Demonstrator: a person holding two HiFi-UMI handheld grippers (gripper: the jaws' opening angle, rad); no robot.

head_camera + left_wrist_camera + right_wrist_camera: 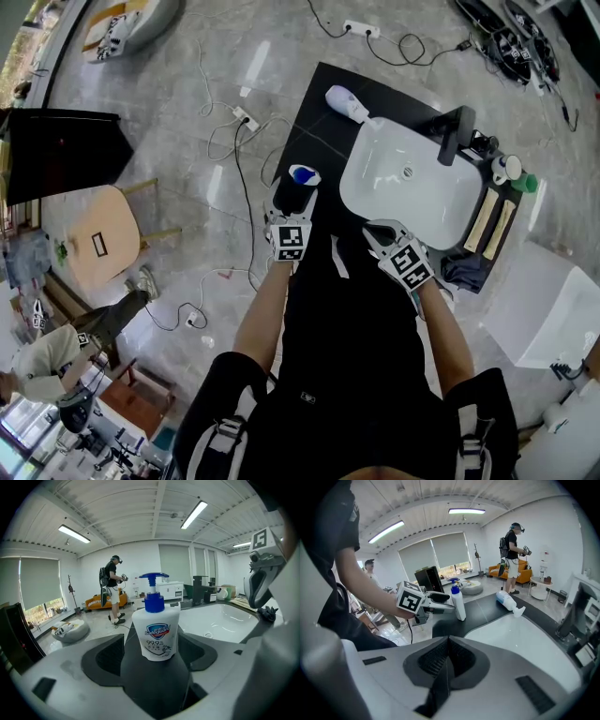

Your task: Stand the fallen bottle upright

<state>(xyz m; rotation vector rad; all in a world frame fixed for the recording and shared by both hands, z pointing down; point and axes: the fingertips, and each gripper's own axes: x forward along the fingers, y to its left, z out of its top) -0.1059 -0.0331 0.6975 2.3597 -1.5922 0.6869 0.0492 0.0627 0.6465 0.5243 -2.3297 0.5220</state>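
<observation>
A white soap bottle with a blue pump [302, 178] [155, 630] [458, 603] stands upright on the black counter [319, 103], left of the sink. My left gripper [292, 202] [157, 657] [443, 601] is open, its fingertips on either side of that bottle's base with narrow gaps showing. A second white bottle [345, 103] [508, 601] lies on its side at the counter's far end, nozzle toward the basin. My right gripper [373, 232] [446, 641] hovers at the sink's near rim, shut and empty.
The white sink [412, 187] fills the counter's middle, with a black tap [455, 131] at its right. Cups and wooden trays [495, 217] sit beyond the tap. Cables and a power strip [246, 118] lie on the floor. Another person [112, 590] stands far off.
</observation>
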